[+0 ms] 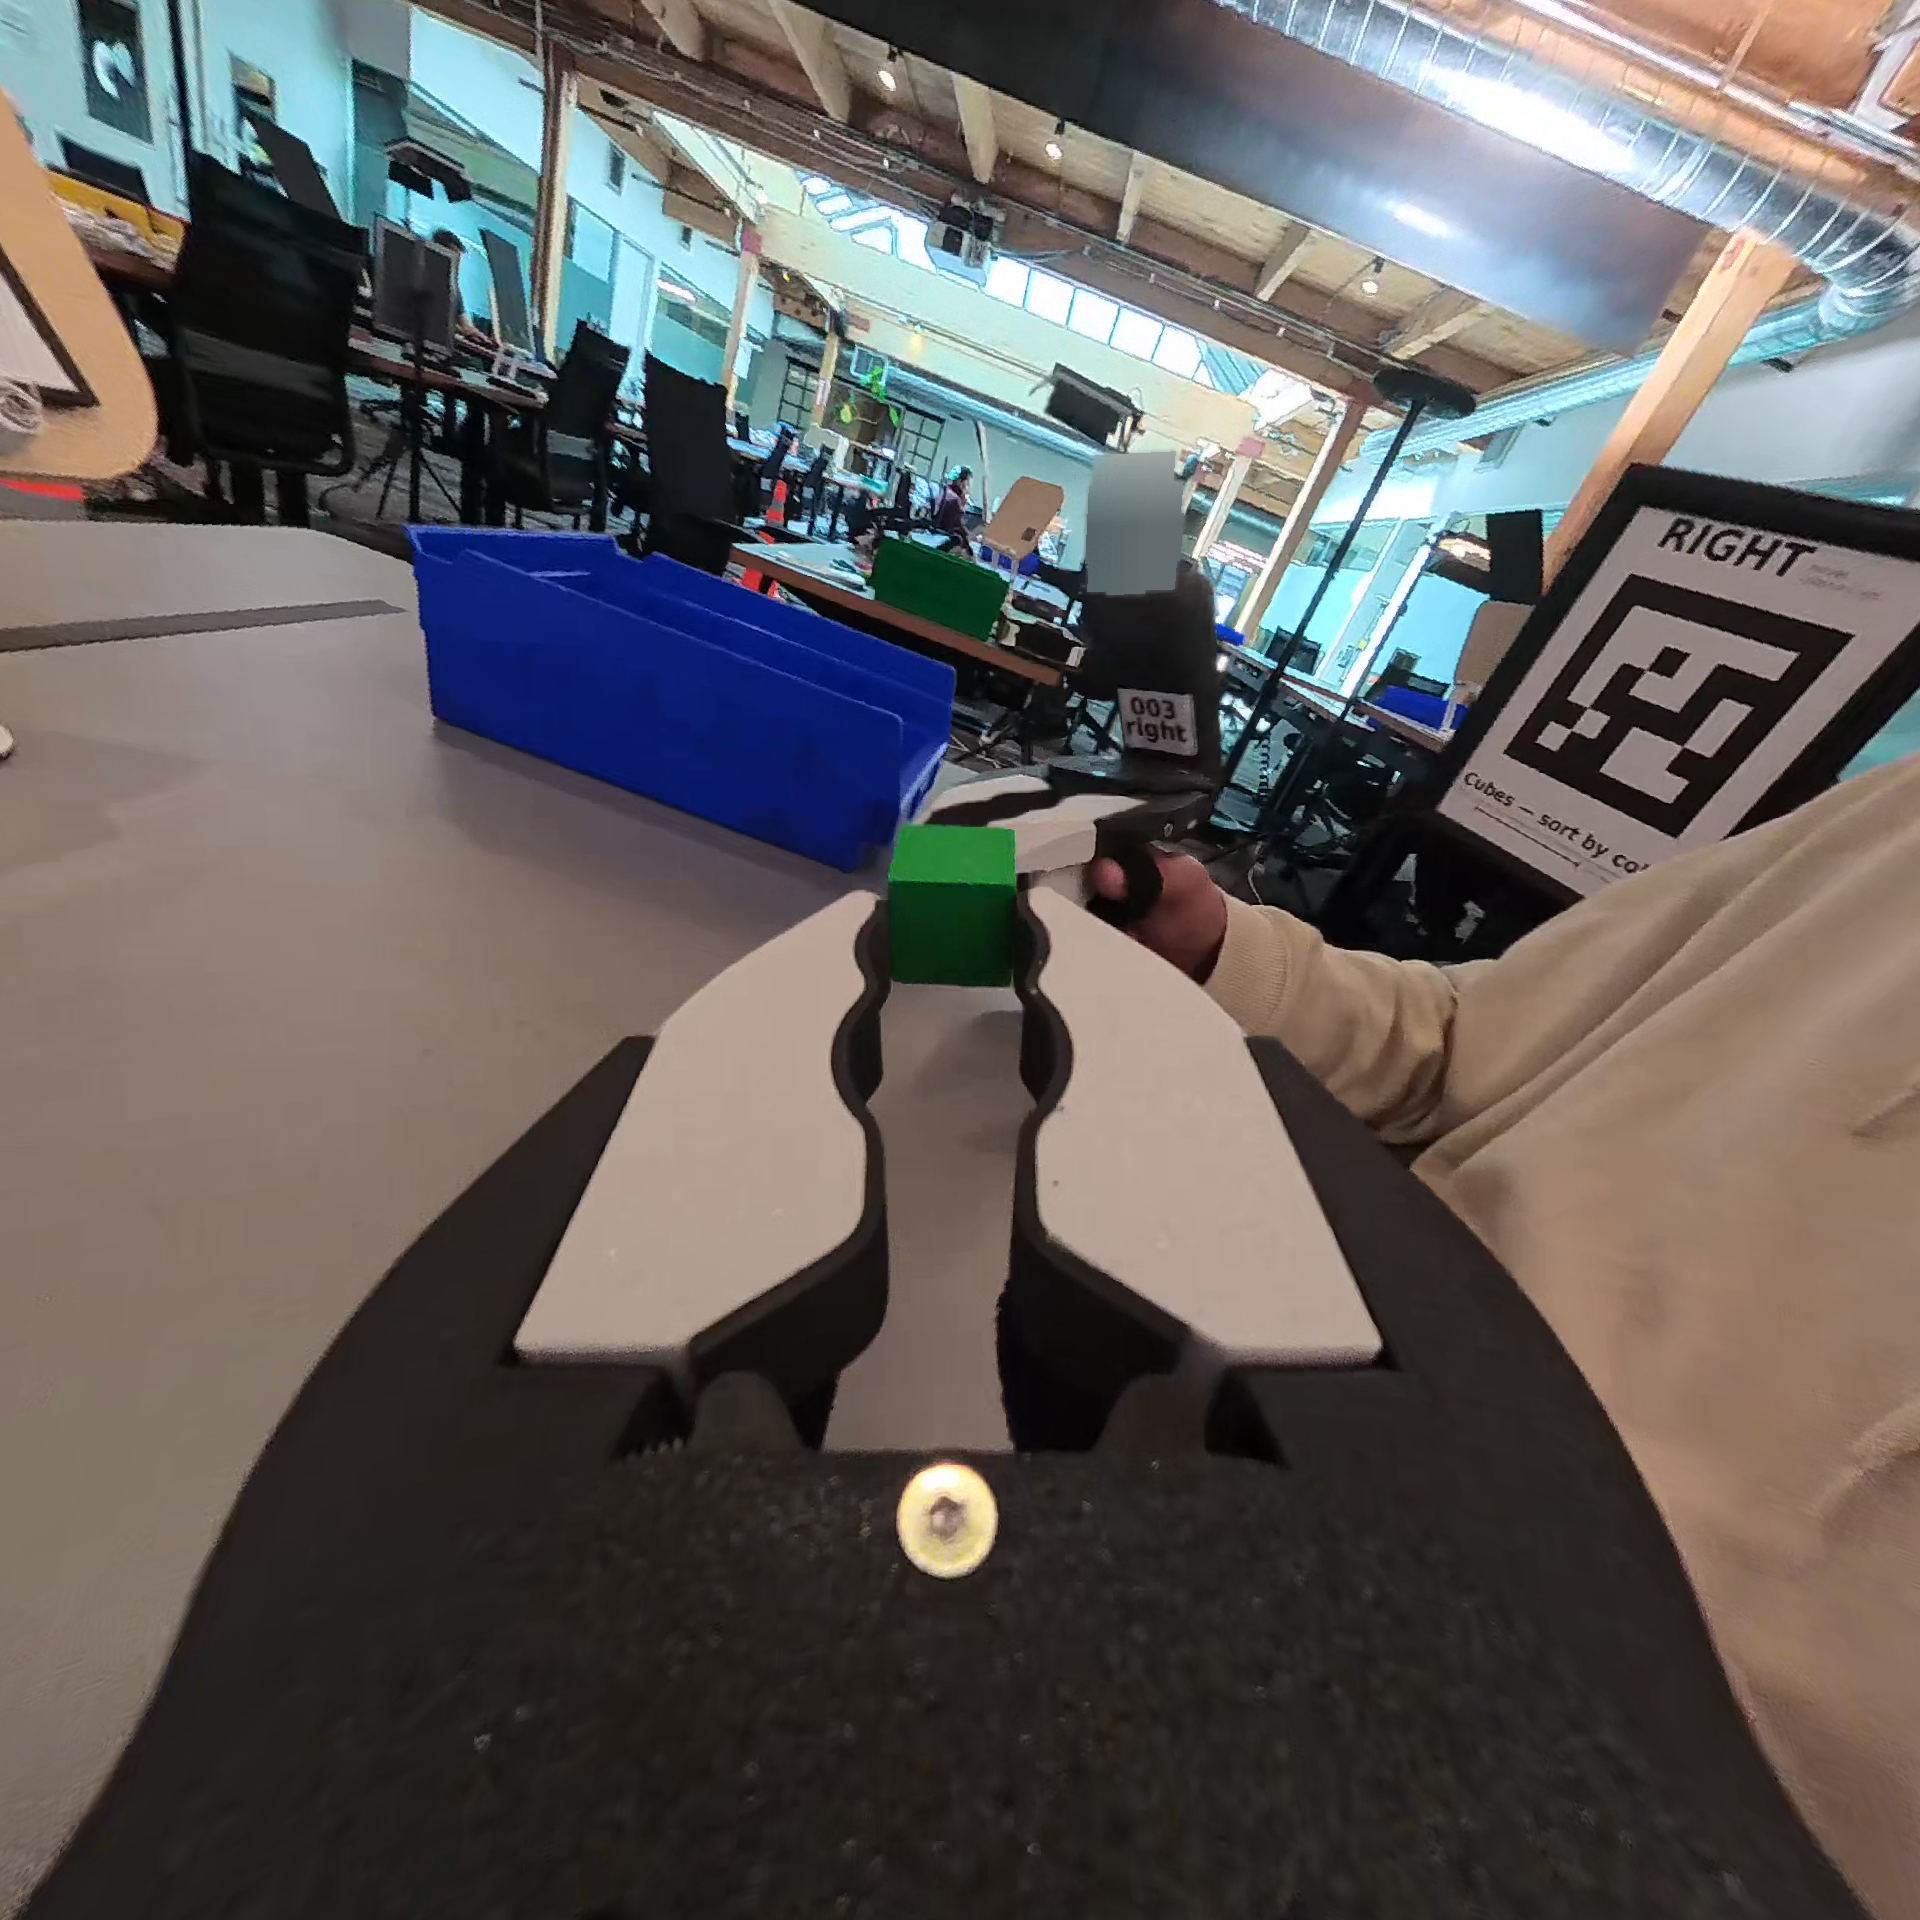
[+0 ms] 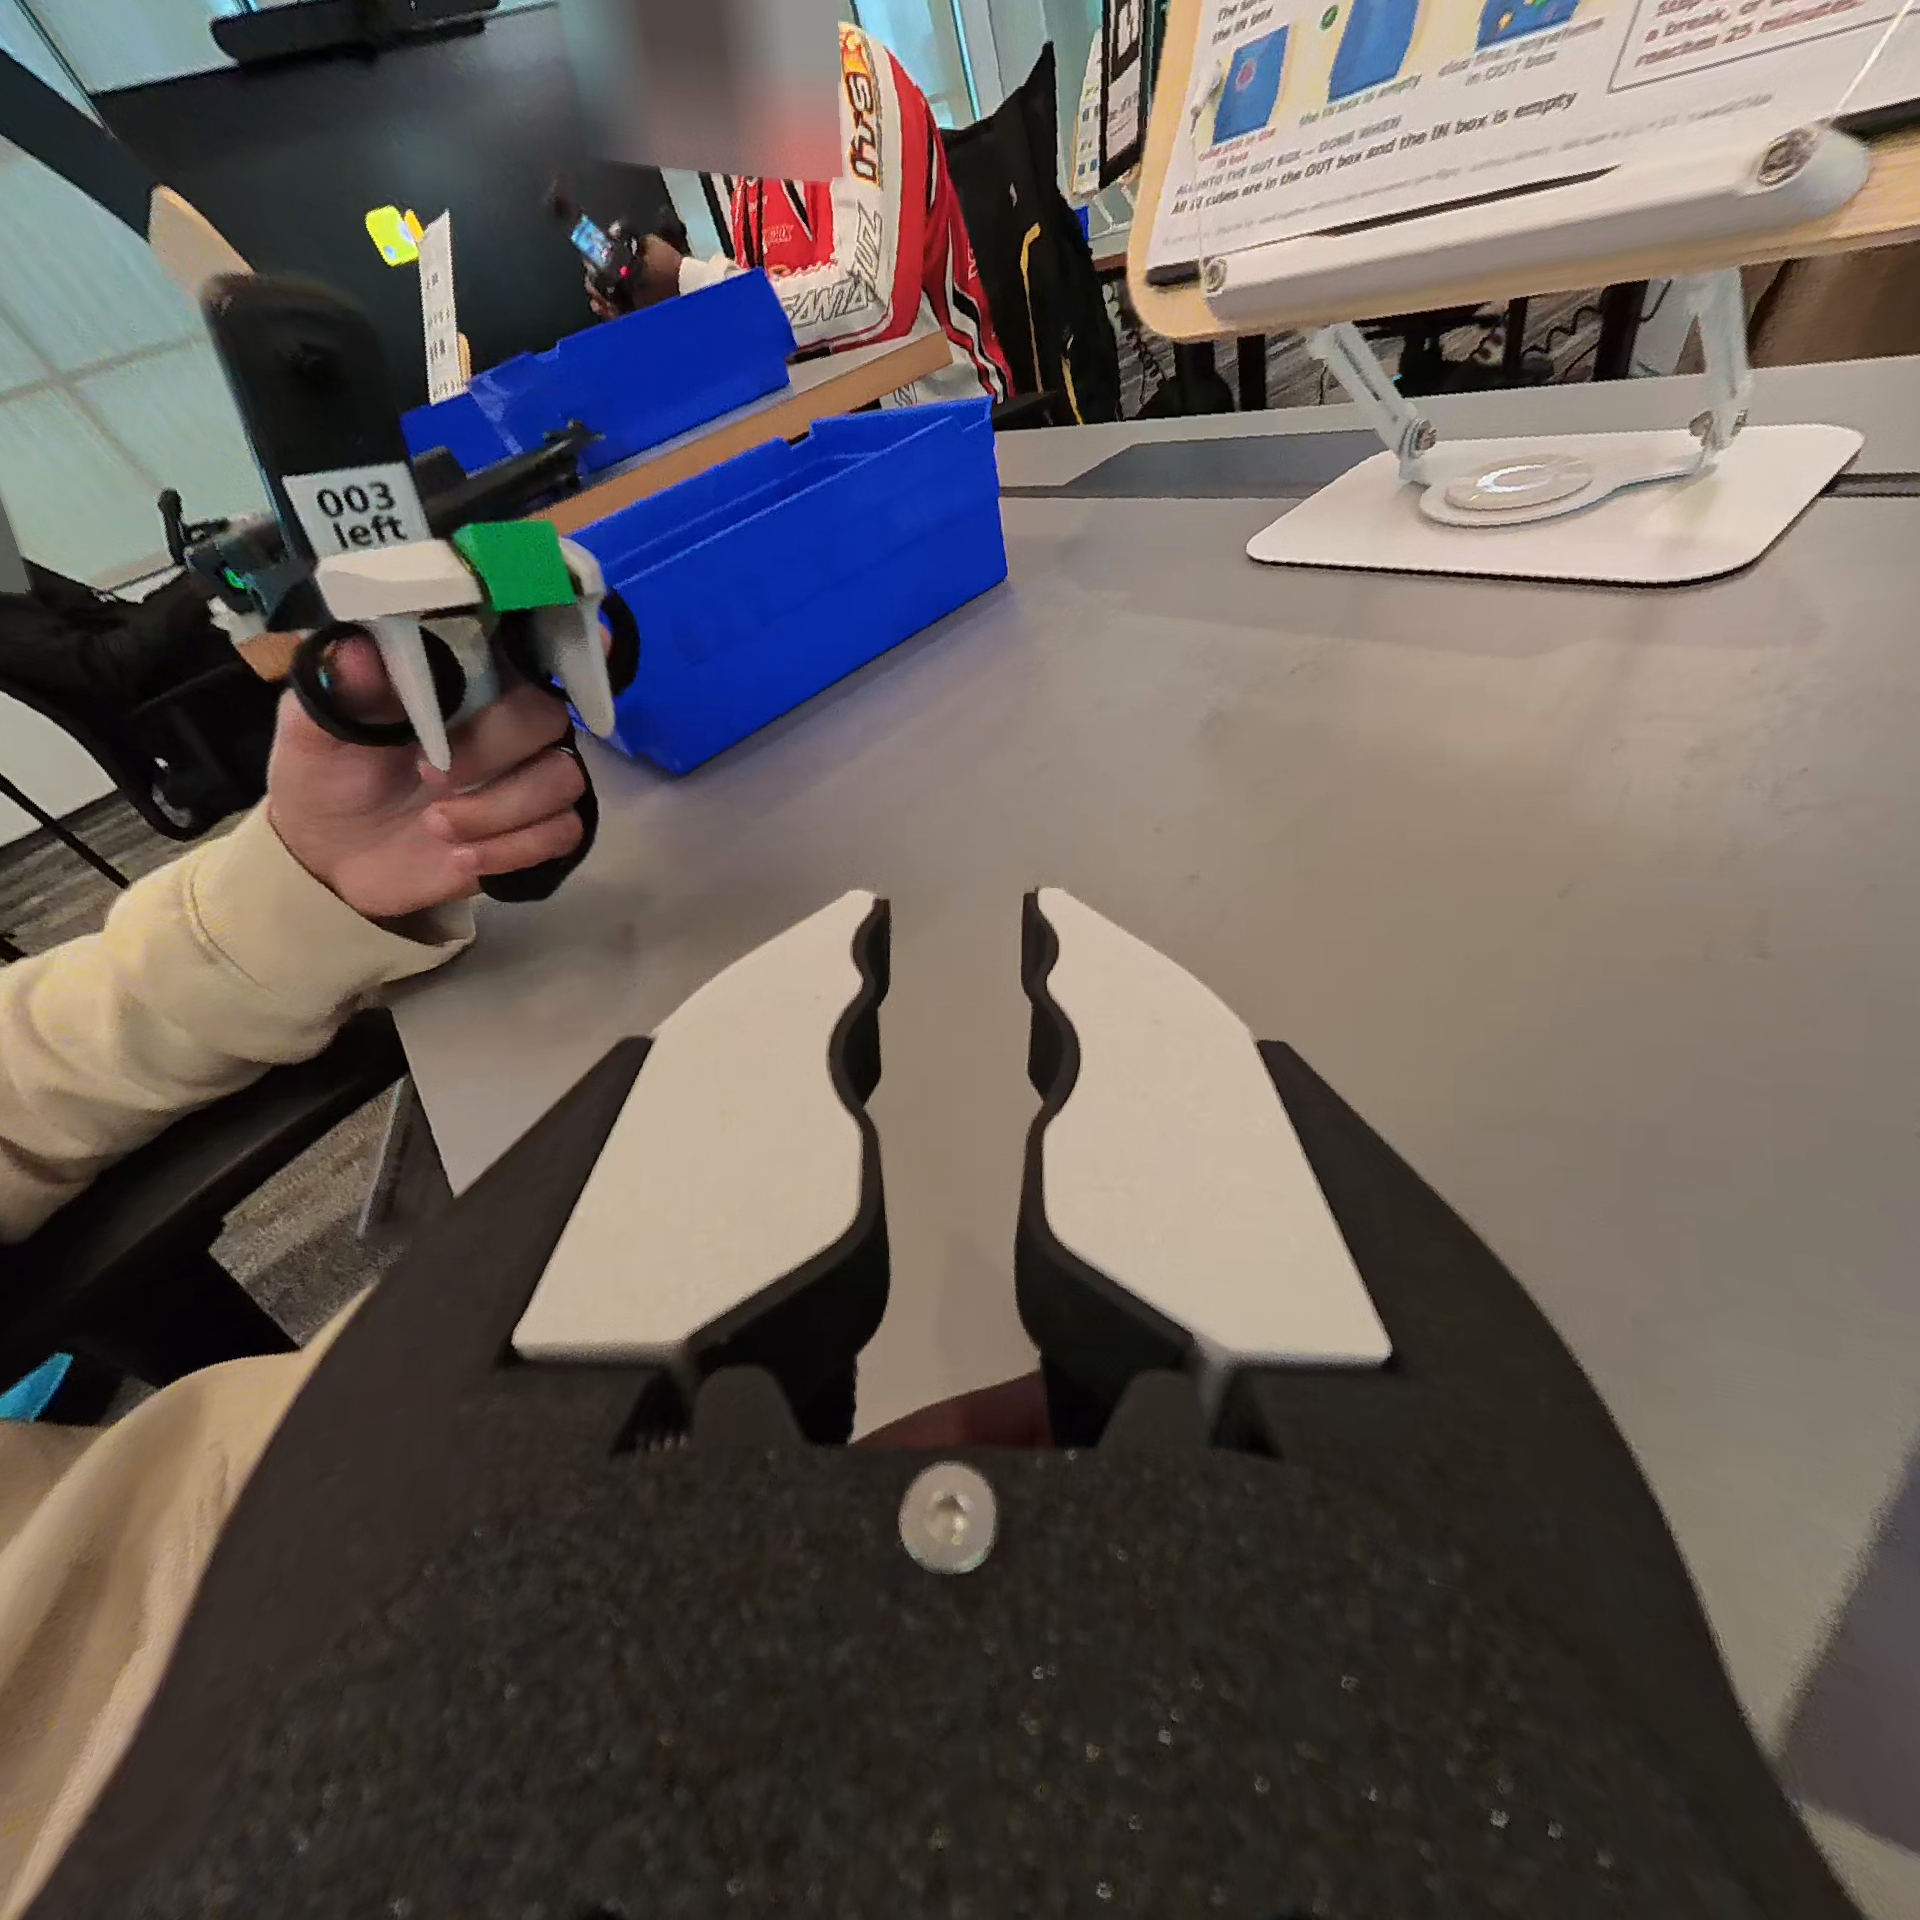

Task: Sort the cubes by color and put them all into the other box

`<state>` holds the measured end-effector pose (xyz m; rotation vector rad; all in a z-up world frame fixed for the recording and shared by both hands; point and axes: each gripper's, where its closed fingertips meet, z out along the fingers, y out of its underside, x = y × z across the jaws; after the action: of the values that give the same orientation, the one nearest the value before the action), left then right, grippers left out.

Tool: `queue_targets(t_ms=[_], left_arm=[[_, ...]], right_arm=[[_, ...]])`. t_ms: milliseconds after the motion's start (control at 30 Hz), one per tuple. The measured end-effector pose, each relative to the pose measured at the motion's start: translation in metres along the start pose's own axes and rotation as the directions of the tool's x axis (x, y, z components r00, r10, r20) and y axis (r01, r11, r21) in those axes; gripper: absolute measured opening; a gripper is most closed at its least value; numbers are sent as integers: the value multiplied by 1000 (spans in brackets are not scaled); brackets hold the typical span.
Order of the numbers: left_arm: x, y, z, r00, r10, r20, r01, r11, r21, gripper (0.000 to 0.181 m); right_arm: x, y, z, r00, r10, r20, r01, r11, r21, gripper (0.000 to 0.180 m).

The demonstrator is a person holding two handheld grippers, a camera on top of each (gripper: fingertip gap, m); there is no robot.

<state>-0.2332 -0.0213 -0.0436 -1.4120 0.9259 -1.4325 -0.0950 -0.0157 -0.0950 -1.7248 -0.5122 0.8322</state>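
My left gripper [image 1: 951,920] is shut on a green cube [image 1: 951,904] and holds it in the air above the grey table [image 1: 312,935]. A blue box [image 1: 665,675] stands on the table beyond it to the left. In the right wrist view the left gripper [image 2: 520,582] holds the green cube [image 2: 514,564] just in front of the blue box [image 2: 810,561], near its left end. My right gripper [image 2: 956,904] is open and empty, low over the table. It also shows in the left wrist view [image 1: 997,816], just behind the cube.
A white document stand [image 2: 1558,499] with an instruction sheet stands at the back right of the table. A framed marker sign [image 1: 1683,686] stands at the right. A second blue box [image 2: 644,374] sits on a farther table. A person in a red and white jacket [image 2: 883,208] stands behind. The grippers' ends are close to 15 cm from one another.
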Motion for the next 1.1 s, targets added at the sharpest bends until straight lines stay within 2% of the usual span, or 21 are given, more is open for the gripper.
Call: queue_targets(t_ms=[67,200,300,367,467,533,667,733,867,933,1000,1067,1100], left_arm=[[0,5,1,1000,-2,-1,2,1000,-26,22],[5,8,5,996,85,9,-84,995,-49,22],[10,3,16,985,174,-10,-174,984,-43,22],[14,1,31,968,245,-48,-247,967,-59,22],[11,4,55,920,382,-86,-390,914,-111,22],[3,8,68,887,451,-98,-461,876,-145,22],[-15,23,82,867,488,-99,-498,842,-206,22],[-21,30,83,869,486,-91,-493,840,-227,22],[-22,40,81,856,512,-67,-510,818,-264,22],[-16,42,79,854,516,-62,-510,809,-292,34],[-7,37,73,867,497,-45,-484,816,-315,47],[0,31,62,888,459,3,-432,839,-332,67],[1,28,54,897,439,52,-397,851,-343,69]], right_arm=[[-1,3,2,1000,-30,-7,29,999,-12,25],[-6,8,7,1000,-19,12,19,999,-30,25],[-24,-3,13,971,182,158,-178,983,-35,31],[-43,-20,21,874,381,303,-369,924,-99,35],[-61,-42,33,636,652,413,-599,755,-268,37],[-65,-43,42,534,734,419,-644,675,-360,39],[-65,-34,52,429,811,397,-685,579,-442,34],[-56,-26,55,446,817,367,-700,573,-425,23],[-53,-17,55,422,819,389,-714,564,-414,22],[-53,-15,54,411,815,407,-718,565,-407,22],[-49,-16,52,436,795,421,-719,589,-368,22],[-45,-18,46,484,760,433,-700,634,-329,22],[-43,-19,42,532,729,430,-676,672,-303,22]])
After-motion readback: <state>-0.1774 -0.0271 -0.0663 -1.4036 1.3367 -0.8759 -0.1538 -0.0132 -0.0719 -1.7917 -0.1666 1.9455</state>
